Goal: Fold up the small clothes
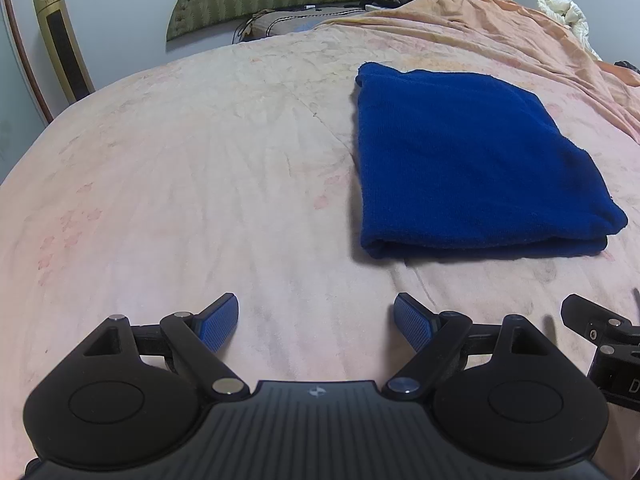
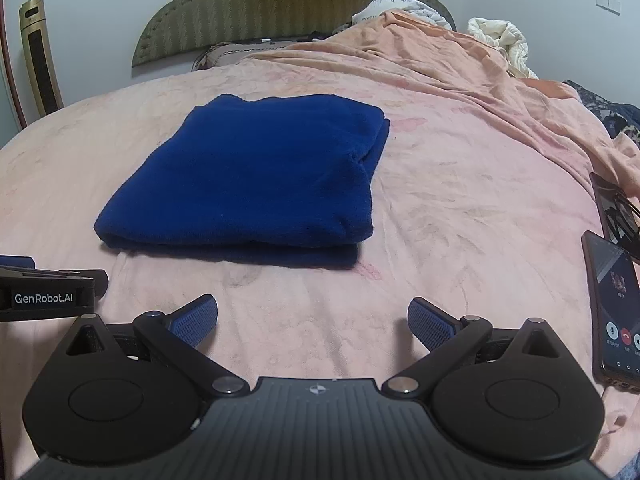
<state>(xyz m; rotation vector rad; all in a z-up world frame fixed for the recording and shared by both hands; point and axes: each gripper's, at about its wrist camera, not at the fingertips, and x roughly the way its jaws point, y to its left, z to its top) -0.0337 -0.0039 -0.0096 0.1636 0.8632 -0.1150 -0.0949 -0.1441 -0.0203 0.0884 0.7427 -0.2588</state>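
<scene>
A dark blue cloth (image 1: pixel 472 164) lies folded into a thick rectangle on the pink bed sheet (image 1: pixel 200 184). It also shows in the right wrist view (image 2: pixel 256 180), ahead and left of centre. My left gripper (image 1: pixel 316 322) is open and empty, low over the sheet, short of the cloth and to its left. My right gripper (image 2: pixel 312 320) is open and empty, low over the sheet, just short of the cloth's near edge. The left gripper's side (image 2: pixel 44 294) shows at the left of the right wrist view.
Two phones (image 2: pixel 612 308) lie on the sheet at the right, the nearer one lit. A rumpled orange blanket (image 2: pixel 460 64) and white bedding (image 2: pixel 504 40) pile up at the back right. A green headboard (image 2: pixel 280 4) and a gold tower unit (image 1: pixel 60 44) stand behind.
</scene>
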